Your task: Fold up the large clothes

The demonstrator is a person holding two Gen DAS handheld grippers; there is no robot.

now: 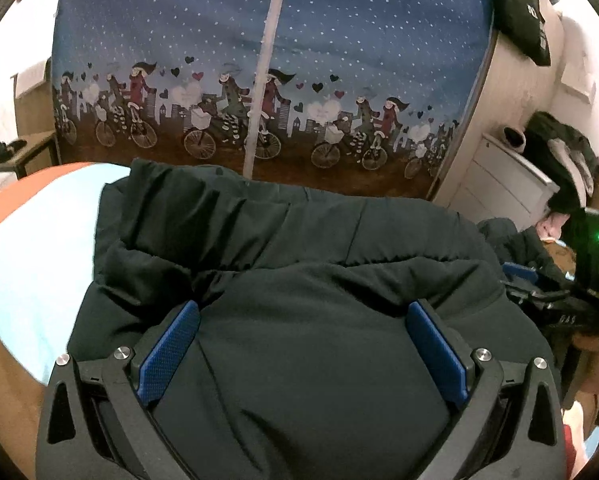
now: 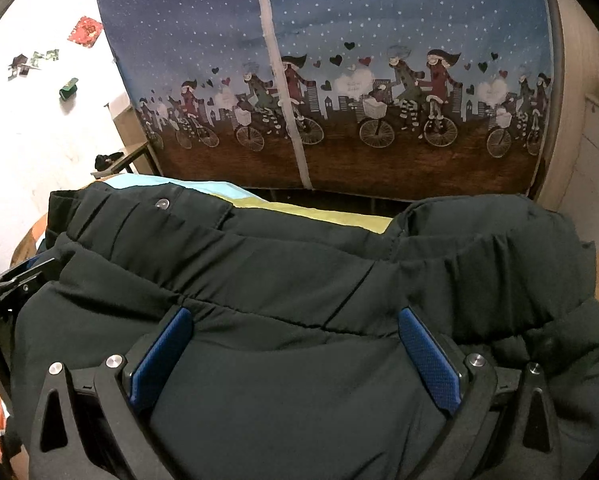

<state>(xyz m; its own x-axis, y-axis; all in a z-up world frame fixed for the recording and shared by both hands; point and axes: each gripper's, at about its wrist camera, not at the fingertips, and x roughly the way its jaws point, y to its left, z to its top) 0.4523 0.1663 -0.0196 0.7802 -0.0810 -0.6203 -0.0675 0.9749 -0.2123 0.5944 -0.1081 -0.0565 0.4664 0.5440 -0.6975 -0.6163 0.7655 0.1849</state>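
Resting on black puffer jacket [image 1: 299,264], left hand-held gripper [image 1: 303,312] and right hand-held gripper [image 2: 299,320] spread wide, grasping nothing; jacket soft, bulky, springy; pinch quilted seam.

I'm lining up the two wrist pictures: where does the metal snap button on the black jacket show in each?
Left wrist: not visible on the black jacket.
Right wrist: snap button at upper left, on the jacket's far edge.
Shared landmark: white zipper strip down the bicycle-print cloth.

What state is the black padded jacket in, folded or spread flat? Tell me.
Folded, at least partly: the black padded jacket lies bunched in stacked layers on the bed, under the open left gripper and right gripper.
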